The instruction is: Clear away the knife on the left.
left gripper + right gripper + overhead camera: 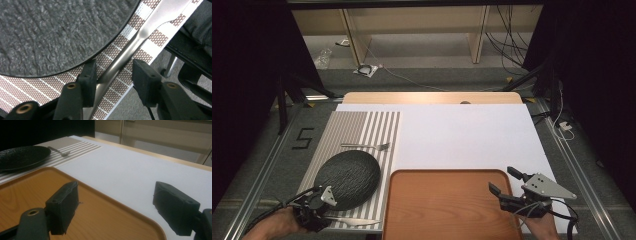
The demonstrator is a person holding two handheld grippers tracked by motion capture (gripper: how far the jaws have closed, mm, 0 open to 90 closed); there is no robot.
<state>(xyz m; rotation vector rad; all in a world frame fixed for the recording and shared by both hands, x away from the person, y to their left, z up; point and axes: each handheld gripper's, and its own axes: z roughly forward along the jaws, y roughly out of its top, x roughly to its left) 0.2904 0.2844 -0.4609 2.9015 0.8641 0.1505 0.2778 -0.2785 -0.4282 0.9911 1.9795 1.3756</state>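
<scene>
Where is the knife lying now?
In the high view the knife lies at bottom left on the striped mat, just below the black plate, between the left tongs.

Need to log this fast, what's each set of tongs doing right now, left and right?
Left tongs: open, jaws on either side of the knife on the striped placemat, pads not yet pressing it.
Right tongs: open wide, holding nothing, above the wooden tray.

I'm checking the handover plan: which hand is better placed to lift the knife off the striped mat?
Left. The left gripper already straddles the knife beside the plate. The right gripper hangs open over the tray, away from the mat.
</scene>
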